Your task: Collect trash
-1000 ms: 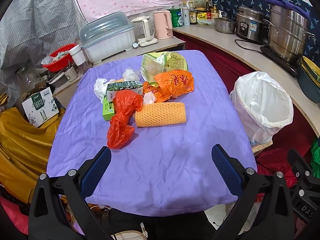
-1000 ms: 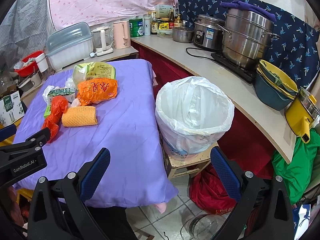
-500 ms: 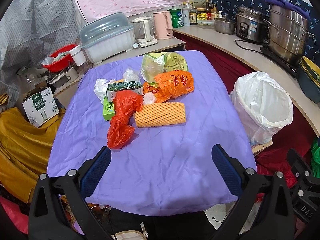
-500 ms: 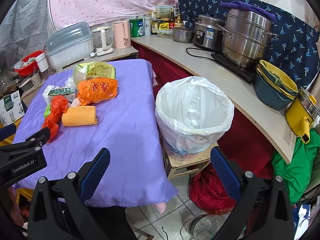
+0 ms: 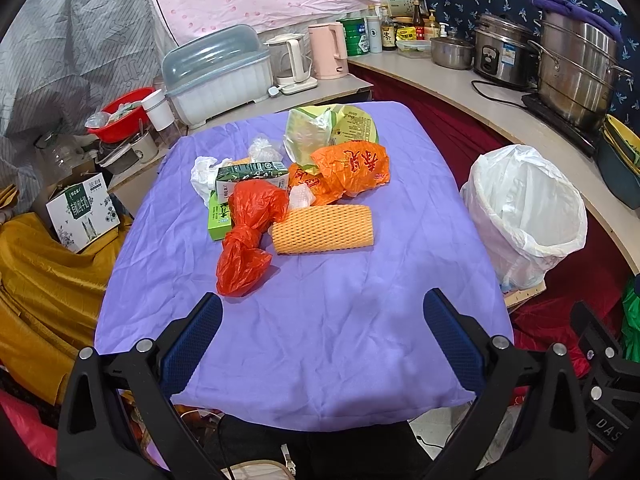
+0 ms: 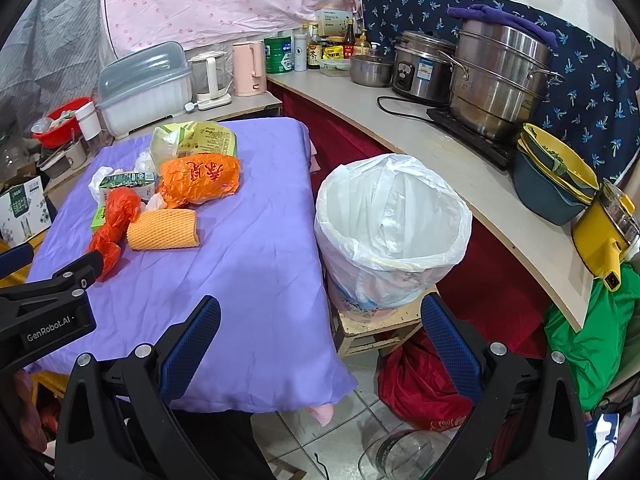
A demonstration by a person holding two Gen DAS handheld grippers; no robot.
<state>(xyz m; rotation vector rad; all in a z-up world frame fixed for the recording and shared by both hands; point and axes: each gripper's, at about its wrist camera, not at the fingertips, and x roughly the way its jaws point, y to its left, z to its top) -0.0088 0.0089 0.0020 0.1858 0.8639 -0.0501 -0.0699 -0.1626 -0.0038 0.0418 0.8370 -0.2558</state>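
You've got a matt, creased purple cloth (image 5: 320, 320) on the table, a glossy crinkled red plastic bag (image 5: 248, 236), a glossy orange plastic bag (image 5: 352, 168), and an orange foam net (image 5: 324, 229) with a ribbed, matt surface. The bin liner (image 6: 394, 216) is thin translucent white plastic. Steel pots (image 6: 496, 80) look shiny. Your gripper fingers (image 5: 192, 344) carry rough, matt blue textured pads.

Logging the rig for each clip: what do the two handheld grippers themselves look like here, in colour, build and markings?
Both look alike: the left gripper and right gripper have black angular frames with silver rivets, and each finger carries a dark blue textured pad. The left one's body, seen from the right wrist view, bears white "GenRobot.AI" lettering. No hands, sleeves or cables on the grippers are visible.
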